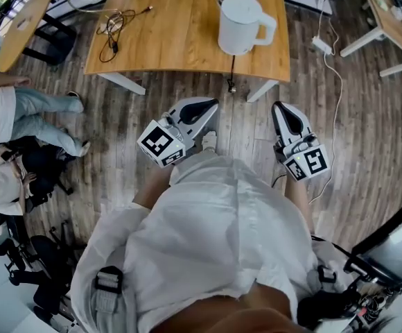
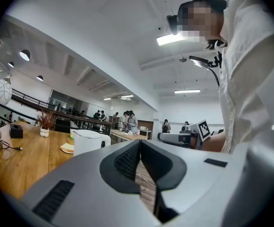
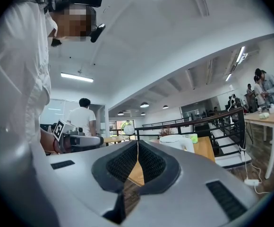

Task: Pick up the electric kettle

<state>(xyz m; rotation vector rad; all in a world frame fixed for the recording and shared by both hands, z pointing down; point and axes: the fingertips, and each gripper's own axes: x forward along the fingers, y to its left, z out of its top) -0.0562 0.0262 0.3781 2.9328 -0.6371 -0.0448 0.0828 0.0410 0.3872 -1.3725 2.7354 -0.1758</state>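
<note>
Your left gripper and right gripper: jaws together, empty.
Ahead of both, a white plastic electric kettle stands on the pale wooden table; grey-brown plank floor lies below them.

The person wears a loose white shirt with short sleeves, crossed by grey straps with black buckles. The left gripper and the right gripper each have a pale grey shell, black ribbed pads and a white cube with black square markers.

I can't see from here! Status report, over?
Left claw shut, empty. Right claw same. Kettle upright on table, untouched. Black cord dangles off the edge, over.
</note>
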